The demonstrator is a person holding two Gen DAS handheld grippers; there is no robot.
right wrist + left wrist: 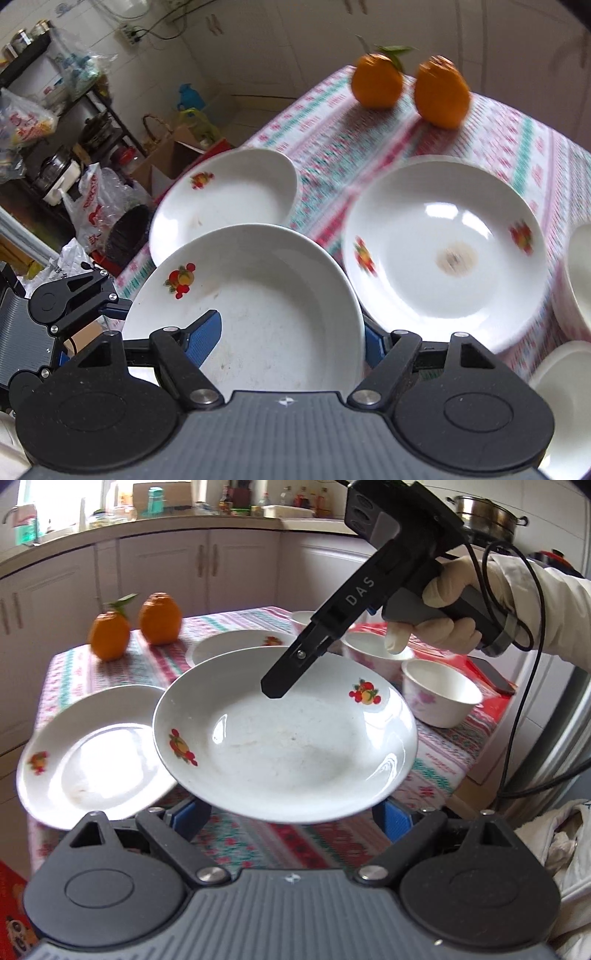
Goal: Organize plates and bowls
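Here the middle plate point(288, 738) sits raised off the striped tablecloth point(439, 760), its rim overlapping the plate on the left point(92, 768). It is white, with a small fruit picture on the left and another on the right of the rim.

The left gripper point(295, 814) is at the plate's near edge. Its blue pads point(192, 812) stand wide apart, one at each side under the rim, and their tips are hidden by the plate.

The right gripper point(275, 688) reaches down from the far right in a gloved hand point(436, 602), its tip over the far side of the plate. White letters on its black body read "DAS".

In the right wrist view, one blue pad point(207, 332) lies inside the plate point(258, 314) and the other is behind the rim, so the fingers straddle the edge. Whether they press on it cannot be told.

A third plate point(229, 646) lies farther back; the right wrist view shows a brown mark in its middle point(443, 251).

Three white bowls stand on the right: one near point(439, 698), one behind it point(376, 653) and one farthest back point(306, 618). A phone point(495, 679) lies beside the near one.

Two oranges point(136, 624) stand at the far left corner.

A bag point(92, 210) on the floor carries red writing too blurred to read.
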